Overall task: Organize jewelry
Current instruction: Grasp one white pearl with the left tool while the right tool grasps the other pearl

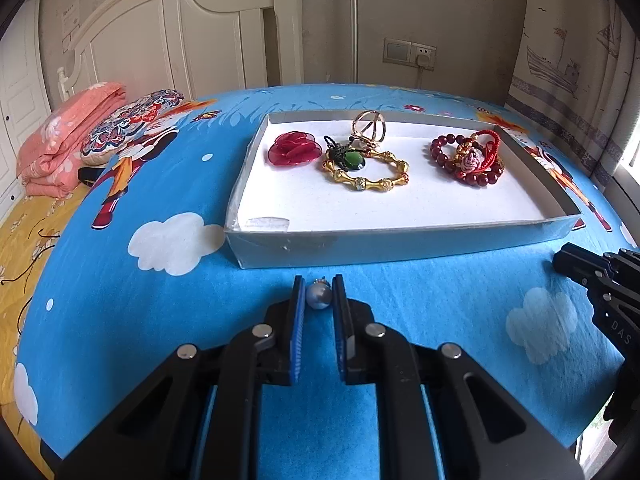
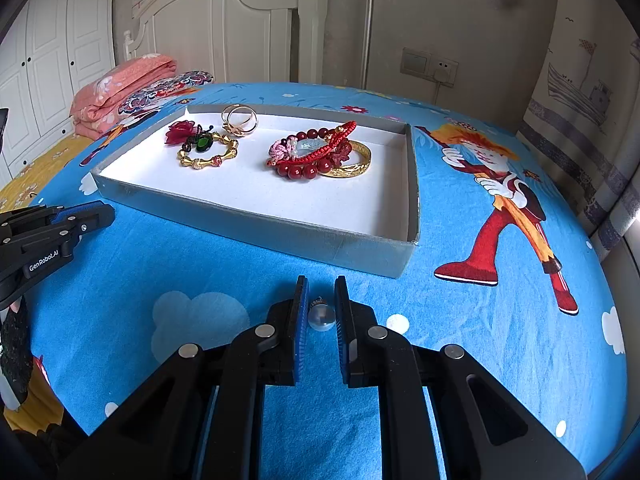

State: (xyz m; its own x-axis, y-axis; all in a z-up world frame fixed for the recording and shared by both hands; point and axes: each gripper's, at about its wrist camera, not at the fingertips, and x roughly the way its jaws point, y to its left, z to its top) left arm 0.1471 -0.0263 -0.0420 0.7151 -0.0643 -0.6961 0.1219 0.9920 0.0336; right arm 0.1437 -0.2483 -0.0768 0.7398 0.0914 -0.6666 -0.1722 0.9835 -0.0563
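Blue bead (image 1: 319,297) sits on the bed sheet (image 1: 400,292) just in front of the box's (image 1: 360,246) near wall, pinched between the blue pads of the left tongs (image 1: 319,294). Small metal cap on the bead's far end. No earlier view to compare.

Second bead, clear and glassy (image 2: 321,317), also on the sheet near the box's near right corner, with a small metal loop on top. Right tongs (image 2: 321,312) pressed in on it from both sides; pads look to touch it.

Box: shallow, grey walls, white floor, open top. Inside, from the left wrist view: red flower (image 1: 295,148) at far left; gold bamboo-link bracelet (image 1: 368,170) beside it, with a green pendant (image 1: 354,161) on a dark cord lying over its left side; gold rings (image 1: 369,126) standing behind the bracelet; to the right, well apart, a heap of dark red beads (image 1: 466,166) tangled with a red cord (image 1: 490,142) and a pink knitted piece (image 1: 470,159). From the right wrist view a gold bangle (image 2: 354,164) shows under that heap.

Each pair of tongs appears at the edge of the other's view, low over the sheet.

Beyond: folded pink quilt (image 1: 60,144), patterned pillow (image 1: 132,120), white headboard (image 1: 180,40), wall socket (image 1: 424,56).
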